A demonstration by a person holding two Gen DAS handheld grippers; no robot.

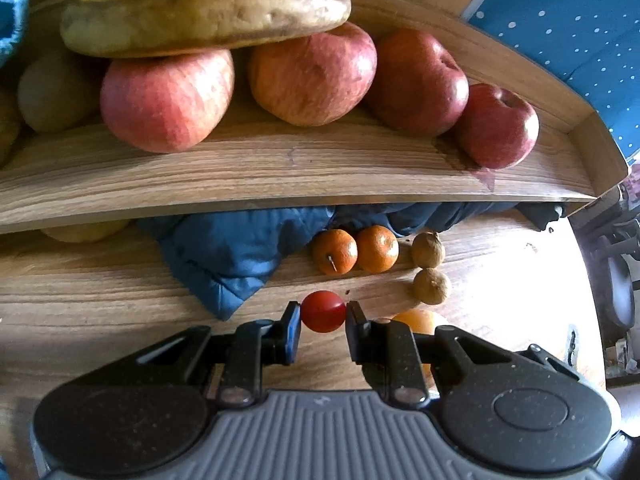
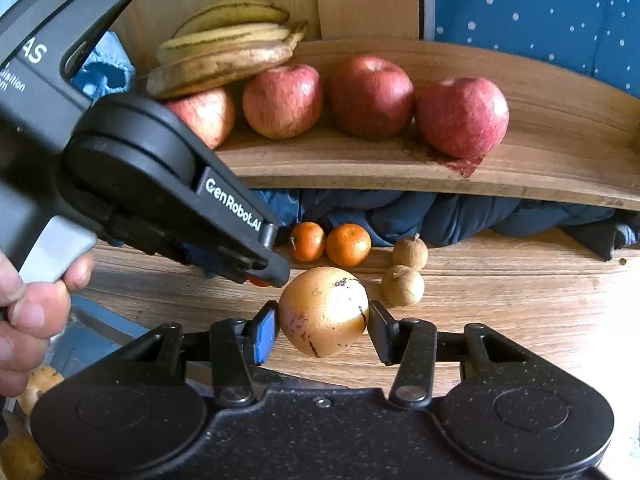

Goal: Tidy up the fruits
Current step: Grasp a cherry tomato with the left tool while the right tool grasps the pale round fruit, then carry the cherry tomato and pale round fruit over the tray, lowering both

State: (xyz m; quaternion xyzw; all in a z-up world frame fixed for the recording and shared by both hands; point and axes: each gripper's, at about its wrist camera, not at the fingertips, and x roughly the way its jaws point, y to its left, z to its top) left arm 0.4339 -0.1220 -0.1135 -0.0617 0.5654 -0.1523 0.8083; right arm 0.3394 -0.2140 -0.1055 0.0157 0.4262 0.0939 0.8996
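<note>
My left gripper (image 1: 323,312) is shut on a small red cherry tomato (image 1: 323,311), held above the wooden table (image 1: 100,300). My right gripper (image 2: 324,312) is shut on a pale orange, speckled round fruit (image 2: 323,311). The left gripper (image 2: 256,276) crosses the right wrist view from the upper left, with a sliver of the tomato under its tip. Two small oranges (image 1: 355,250) (image 2: 330,243) and two brown round fruits (image 1: 430,270) (image 2: 405,272) lie on the table ahead. Above them, a wooden shelf (image 1: 280,168) (image 2: 360,168) carries several red apples (image 1: 312,76) (image 2: 372,96) and bananas (image 1: 208,20) (image 2: 224,52).
A blue quilted cloth (image 1: 240,248) (image 2: 420,212) is bunched under the shelf behind the oranges. A person's hand (image 2: 28,312) grips the left gripper's handle. Pale round fruits (image 1: 56,92) sit at the shelf's left end. A blue dotted fabric (image 2: 540,12) hangs behind.
</note>
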